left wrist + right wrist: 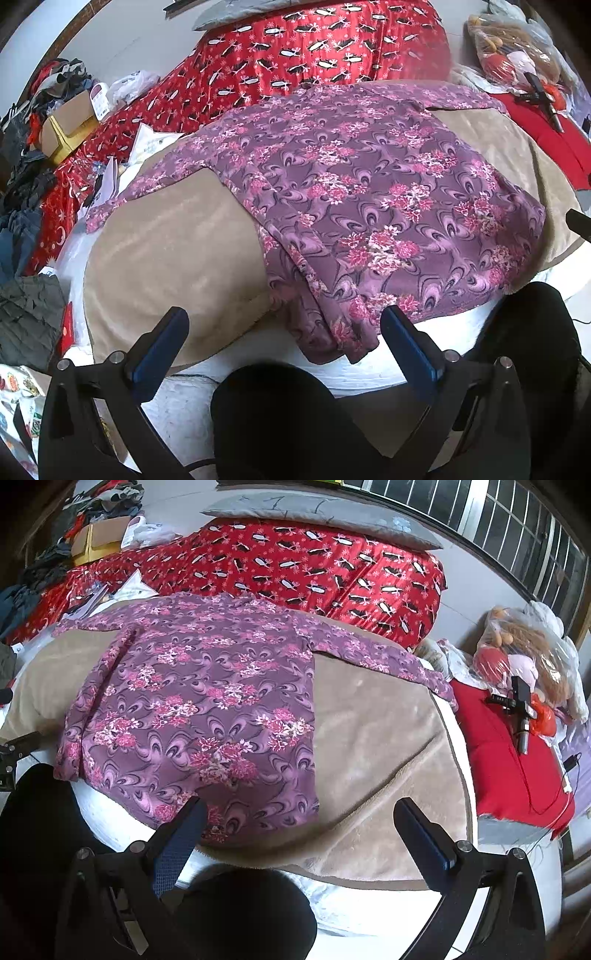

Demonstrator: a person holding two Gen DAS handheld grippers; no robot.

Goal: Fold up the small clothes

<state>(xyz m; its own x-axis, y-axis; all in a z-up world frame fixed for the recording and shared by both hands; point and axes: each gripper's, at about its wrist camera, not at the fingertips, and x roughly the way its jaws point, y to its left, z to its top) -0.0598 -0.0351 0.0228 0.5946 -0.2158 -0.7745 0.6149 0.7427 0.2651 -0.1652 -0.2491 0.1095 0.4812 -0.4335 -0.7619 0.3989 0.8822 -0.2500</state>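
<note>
A purple floral long-sleeved top (354, 192) lies spread flat on a beige blanket (173, 251), sleeves out to both sides. Its lower left hem bunches and hangs over the near edge. My left gripper (284, 325) is open and empty, hovering just above that near left hem. The top also shows in the right wrist view (207, 701), on the same blanket (373, 746). My right gripper (299, 812) is open and empty above the top's near right hem corner.
A red patterned quilt (295, 568) lies behind the blanket under a grey pillow (317, 517). A red cushion (509, 760) with a black gadget and bagged plush toys (524, 657) sit right. A cardboard box (70, 125) and clothes piles sit left.
</note>
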